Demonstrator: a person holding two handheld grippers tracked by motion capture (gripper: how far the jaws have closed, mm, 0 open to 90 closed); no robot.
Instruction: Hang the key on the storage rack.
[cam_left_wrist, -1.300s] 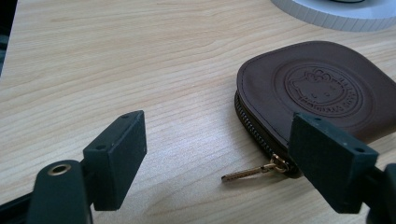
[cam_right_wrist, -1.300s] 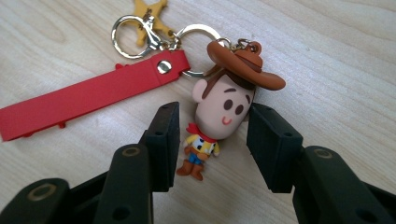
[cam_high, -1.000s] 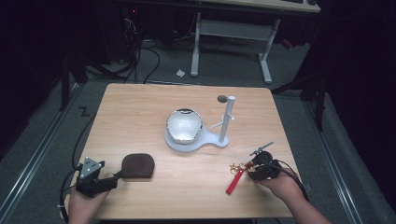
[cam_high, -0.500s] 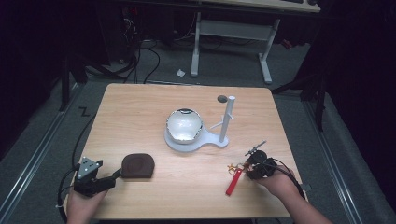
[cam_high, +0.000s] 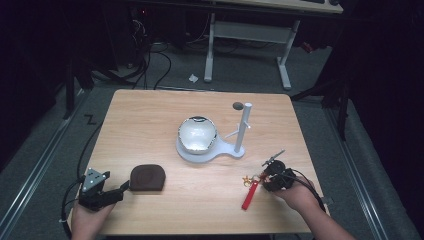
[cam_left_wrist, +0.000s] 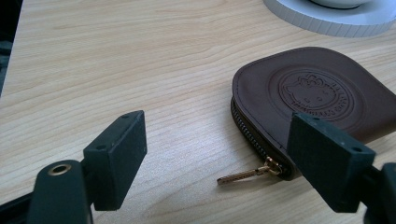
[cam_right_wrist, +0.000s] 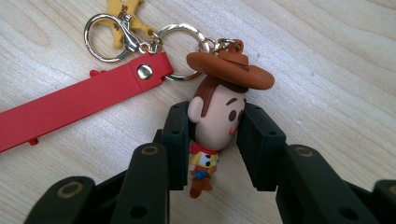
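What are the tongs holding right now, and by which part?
Right tongs grip the cowboy figure keychain by its head. Left tongs stand open, holding nothing.

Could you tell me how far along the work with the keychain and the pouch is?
Done: the right gripper has just closed on the cowboy figure keychain. In hand: keychain's red strap lies on the table. Left: the open left gripper hasn't gripped the brown leather zip pouch.

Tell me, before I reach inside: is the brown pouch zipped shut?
Shut, seemingly: the brown pouch shows closed zipper teeth, its pull lying flat.
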